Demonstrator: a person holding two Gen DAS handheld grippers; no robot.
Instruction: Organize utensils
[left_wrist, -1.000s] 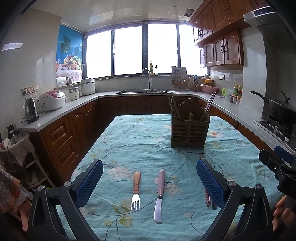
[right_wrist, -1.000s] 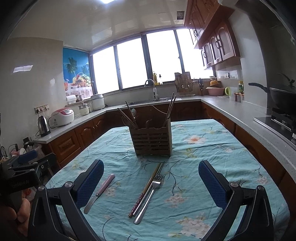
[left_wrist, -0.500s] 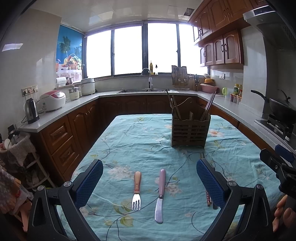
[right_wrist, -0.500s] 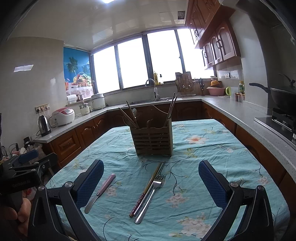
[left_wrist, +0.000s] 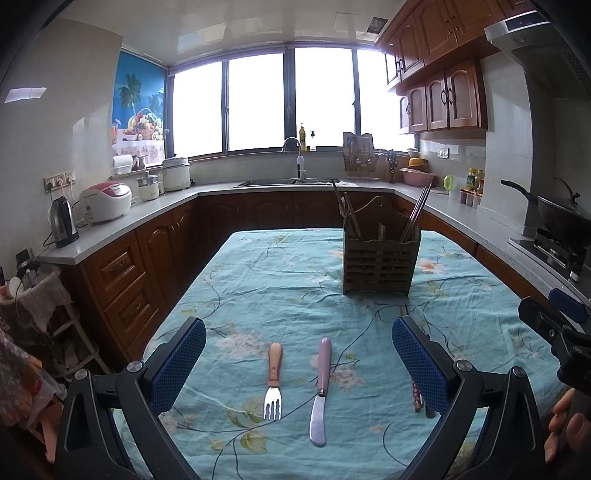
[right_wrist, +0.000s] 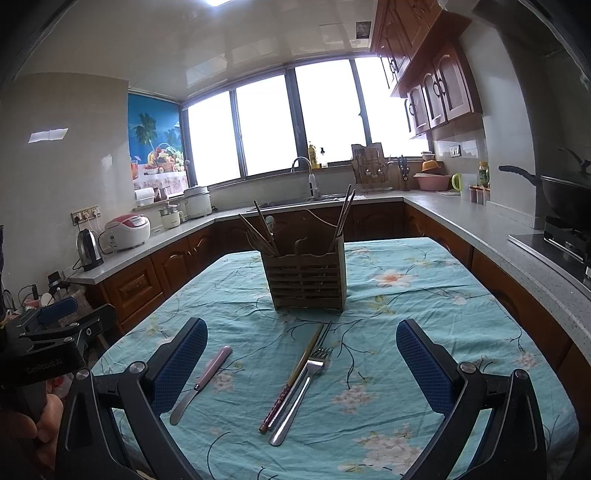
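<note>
Currently, left gripper: held wide apart, empty
Right gripper: likewise
Fork: best pinched at handle, near table's front edge

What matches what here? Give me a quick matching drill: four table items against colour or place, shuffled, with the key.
Items
1. wooden-handled fork
2. butter knife
3. all-metal fork
4. utensil caddy

Descriptions
A. pink handle, lying flat
B. stands upright on the tablecloth, chopsticks sticking out
C. lies against a pair of chopsticks
D. just left of the butter knife in the left wrist view

Pairs: 1-D, 2-A, 3-C, 4-B
</note>
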